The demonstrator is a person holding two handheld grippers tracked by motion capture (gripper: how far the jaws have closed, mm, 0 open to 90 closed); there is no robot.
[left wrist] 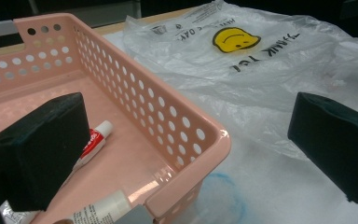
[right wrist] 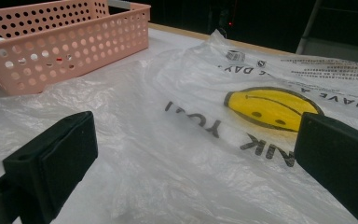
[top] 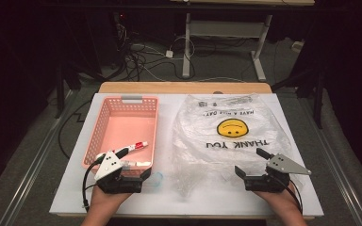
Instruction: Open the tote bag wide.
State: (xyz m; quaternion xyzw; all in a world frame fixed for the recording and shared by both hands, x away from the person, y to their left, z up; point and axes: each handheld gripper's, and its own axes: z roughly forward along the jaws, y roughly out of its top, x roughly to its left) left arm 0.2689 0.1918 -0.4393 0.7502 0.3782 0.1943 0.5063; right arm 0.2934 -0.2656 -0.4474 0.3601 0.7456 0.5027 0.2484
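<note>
Forearms come in at the bottom of the high view, each carrying a hand-held gripper: the left hand-held gripper (top: 125, 178) sits at the near end of the pink basket (top: 104, 109), the right hand-held gripper (top: 260, 165) over the near right part of the clear plastic bag (top: 231, 141) that lies flat on the white worktop (top: 306, 197). Both have their jaws apart with nothing between them. Two tubes lie in the near end of the basket, a red-and-white tube (top: 133, 148) and a white tube (top: 139, 164) closer to the rim. From the left gripper view, the jaws straddle the basket's near corner (left wrist: 216, 140), one inside above the red-and-white tube (left wrist: 93, 142), the other outside over the bag (left wrist: 261, 84); nothing is touched. From the right gripper view, the jaws hover wide above the bag's crinkled film (right wrist: 177, 154) (its smiley print lies just ahead), the basket (right wrist: 60, 46) well off. I judge this the opening step, probably packing the tubes into the bag: next, the left needs to drop onto a tube while the right pinches a bag edge to lift it open.
</note>
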